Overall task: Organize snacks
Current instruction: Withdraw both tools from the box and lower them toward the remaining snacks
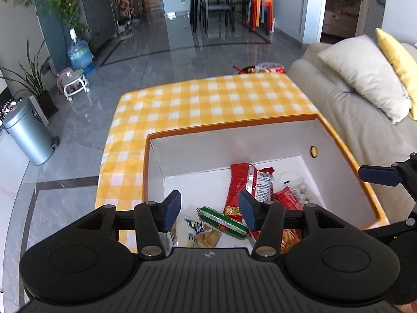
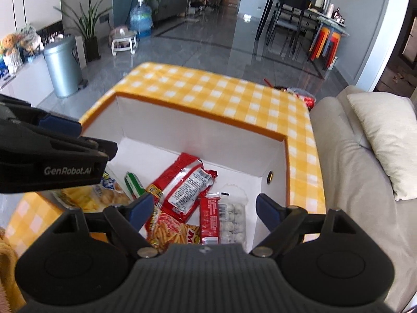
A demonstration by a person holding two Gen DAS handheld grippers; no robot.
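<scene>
Yellow-checked tabletop beside a sofa, with an orange-rimmed box of snacks.
Both the left tongs and the right tongs hang open and empty above the box; a green sausage stick lies inside among red packets.

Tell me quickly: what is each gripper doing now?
Left gripper: open, holding nothing, above the box.
Right gripper: open, holding nothing.
</scene>
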